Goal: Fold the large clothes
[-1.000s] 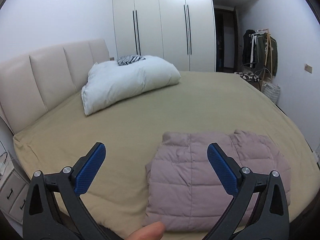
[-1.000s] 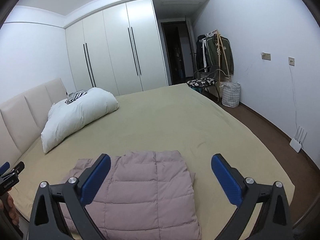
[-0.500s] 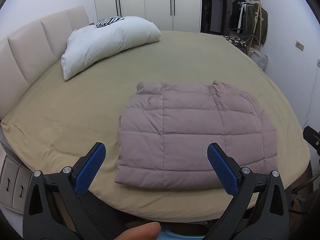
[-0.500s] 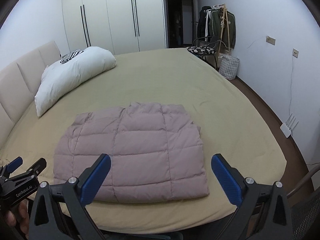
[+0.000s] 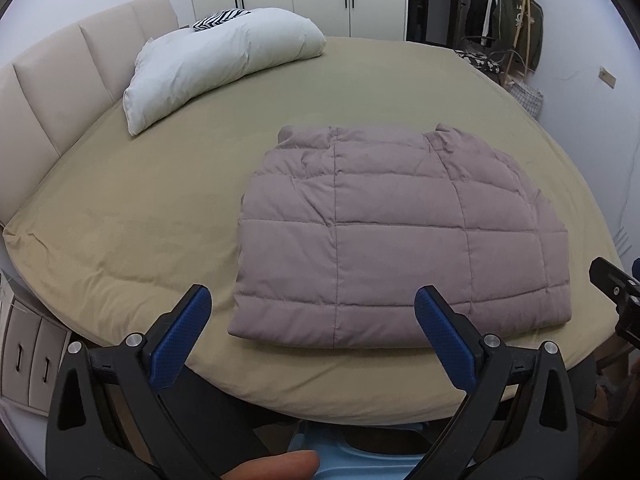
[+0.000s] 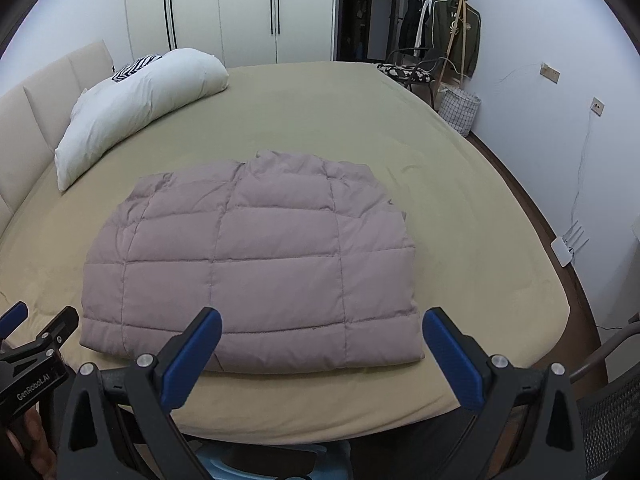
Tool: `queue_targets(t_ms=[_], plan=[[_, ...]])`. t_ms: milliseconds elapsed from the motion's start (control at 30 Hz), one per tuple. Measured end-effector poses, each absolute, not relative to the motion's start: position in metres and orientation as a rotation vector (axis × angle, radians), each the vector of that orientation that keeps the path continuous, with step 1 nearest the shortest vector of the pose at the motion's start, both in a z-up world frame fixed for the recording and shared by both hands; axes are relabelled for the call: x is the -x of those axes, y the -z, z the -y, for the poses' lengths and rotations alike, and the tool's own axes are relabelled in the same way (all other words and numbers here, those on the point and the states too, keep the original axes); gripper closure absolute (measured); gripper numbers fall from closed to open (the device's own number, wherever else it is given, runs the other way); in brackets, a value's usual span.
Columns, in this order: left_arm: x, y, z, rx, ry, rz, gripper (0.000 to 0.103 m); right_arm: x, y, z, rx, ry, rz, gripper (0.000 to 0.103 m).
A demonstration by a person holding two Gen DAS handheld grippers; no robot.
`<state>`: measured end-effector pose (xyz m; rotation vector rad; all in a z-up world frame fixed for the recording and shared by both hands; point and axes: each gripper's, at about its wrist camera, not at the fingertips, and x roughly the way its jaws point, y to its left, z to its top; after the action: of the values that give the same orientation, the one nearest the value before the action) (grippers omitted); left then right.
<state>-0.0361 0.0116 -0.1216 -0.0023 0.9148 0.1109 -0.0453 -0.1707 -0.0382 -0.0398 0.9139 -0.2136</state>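
Both the left gripper (image 5: 307, 322) and the right gripper (image 6: 322, 344) are held wide and empty, off the near edge of the bed (image 5: 140, 208). The jacket (image 5: 392, 240) is laid folded near that edge. Slippage or springing open may be caused by its puffy filling.

Bare sheet on the bed (image 6: 460, 208) lies open all round the folded jacket (image 6: 256, 264), widest toward the wardrobe. Pillow (image 6: 132, 108) blocks the headboard side, well apart from the jacket. Chair (image 6: 608, 412) crowds the near right corner; both grippers hang off the near edge, w/ nothing between them & the jacket.
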Motion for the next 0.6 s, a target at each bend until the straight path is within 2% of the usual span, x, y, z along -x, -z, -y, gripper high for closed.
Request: queue_targets(t_ms=[600], plan=[[0.025, 0.136, -0.016, 0.008, -0.111, -0.950, 0.000, 0.038, 0.054, 0.161, 0.061, 0.195, -0.969, 0.000]])
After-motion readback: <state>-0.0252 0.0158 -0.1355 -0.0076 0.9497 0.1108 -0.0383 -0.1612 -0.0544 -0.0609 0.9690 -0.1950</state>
